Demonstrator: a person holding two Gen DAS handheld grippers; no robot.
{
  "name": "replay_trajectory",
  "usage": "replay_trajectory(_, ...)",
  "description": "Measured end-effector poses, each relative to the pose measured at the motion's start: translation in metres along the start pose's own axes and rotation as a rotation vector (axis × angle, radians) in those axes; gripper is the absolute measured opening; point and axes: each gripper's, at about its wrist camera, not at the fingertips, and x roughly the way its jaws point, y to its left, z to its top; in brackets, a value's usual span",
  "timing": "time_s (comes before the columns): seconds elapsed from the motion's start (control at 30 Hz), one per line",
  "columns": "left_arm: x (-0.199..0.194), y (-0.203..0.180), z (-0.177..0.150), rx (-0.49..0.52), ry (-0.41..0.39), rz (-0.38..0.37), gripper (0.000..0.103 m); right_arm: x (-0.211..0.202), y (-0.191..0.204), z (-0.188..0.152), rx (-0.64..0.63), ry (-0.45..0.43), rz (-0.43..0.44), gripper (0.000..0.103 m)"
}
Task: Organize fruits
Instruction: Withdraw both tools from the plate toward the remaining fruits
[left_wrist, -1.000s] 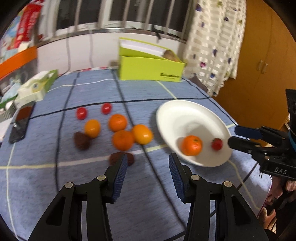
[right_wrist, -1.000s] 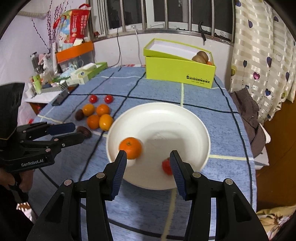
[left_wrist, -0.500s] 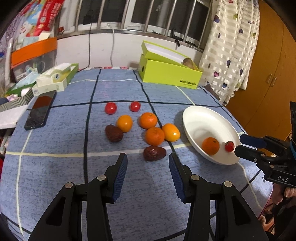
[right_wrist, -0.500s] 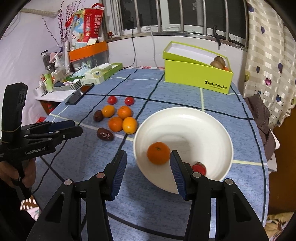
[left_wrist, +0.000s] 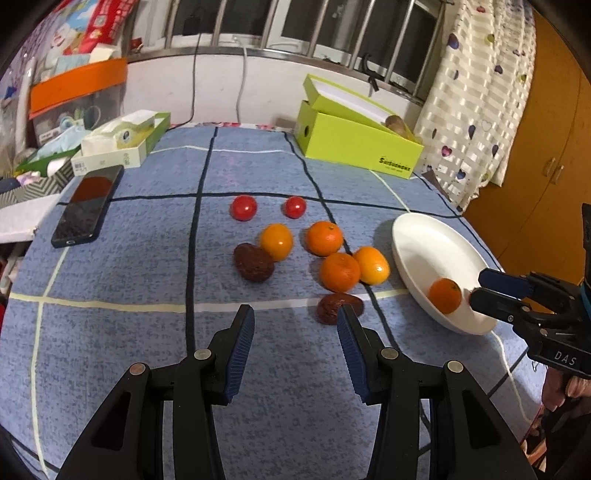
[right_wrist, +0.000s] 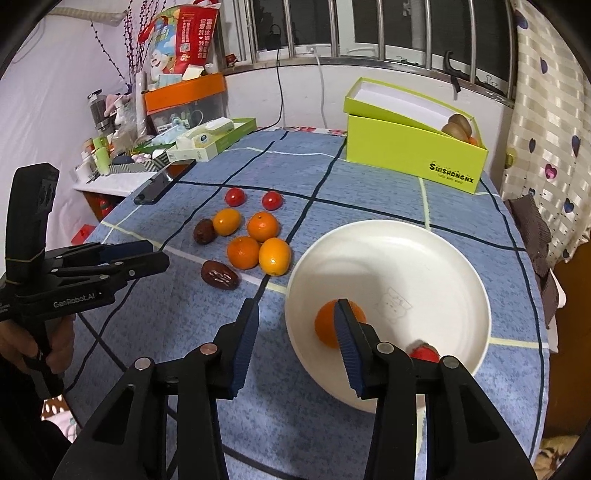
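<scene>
My left gripper (left_wrist: 295, 332) is open and empty, date (left_wrist: 334, 307) by its right fingertip. Right gripper (right_wrist: 297, 328) is closing on nothing, orange (right_wrist: 327, 326) behind its right finger.

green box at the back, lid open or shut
Open. The green box has its lid propped up on one side, leaving a gap where brown kiwis show inside.
</scene>
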Motion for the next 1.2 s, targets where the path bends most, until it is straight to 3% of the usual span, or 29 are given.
replay_trajectory(0.5,0.038,0.02,0.024,-0.061,0.023,0.046,0.047,0.043,0.008,0.026,-0.055,0.036,0.033,0.038)
replay_trajectory(1.0,0.073,0.028,0.033,-0.072,0.062,0.065,0.047,0.089,0.023,0.043,-0.204,0.124,0.032,0.038)
replay_trajectory(1.2,0.077,0.028,0.036,-0.056,0.058,0.075,0.04,0.101,0.028,0.045,-0.275,0.163,0.02,0.038)
